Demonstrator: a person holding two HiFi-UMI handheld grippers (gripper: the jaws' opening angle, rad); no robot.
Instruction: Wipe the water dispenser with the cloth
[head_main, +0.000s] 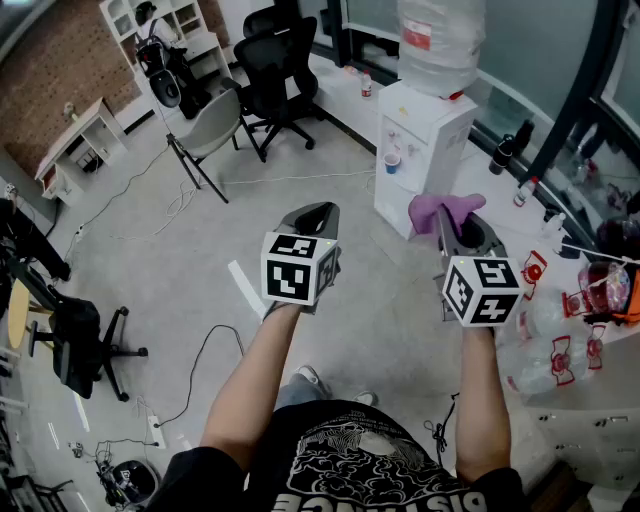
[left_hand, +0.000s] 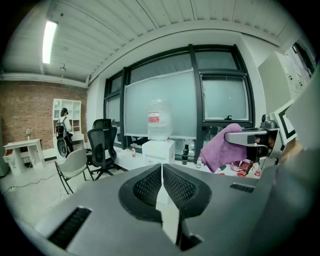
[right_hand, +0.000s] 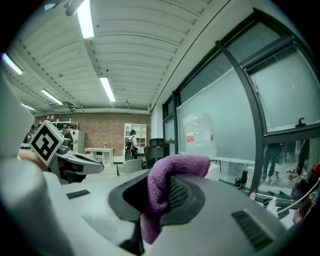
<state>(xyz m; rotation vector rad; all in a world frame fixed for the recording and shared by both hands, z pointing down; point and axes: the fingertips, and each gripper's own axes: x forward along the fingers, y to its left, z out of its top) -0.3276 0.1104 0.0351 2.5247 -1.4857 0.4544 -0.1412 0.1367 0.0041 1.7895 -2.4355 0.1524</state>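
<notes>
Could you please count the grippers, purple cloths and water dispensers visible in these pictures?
Grippers: 2, the left gripper and the right gripper
Purple cloth: 1
Water dispenser: 1
Total: 4

No wording can be read. The red label (head_main: 417, 35) on the bottle (head_main: 447, 55) is too small, and the shirt print (head_main: 400, 492) is cut off.

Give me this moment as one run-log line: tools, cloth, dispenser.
left tool: shut, empty | right tool: shut on purple cloth | water dispenser: ahead, cloth not touching it | phase: wiping not begun
</notes>
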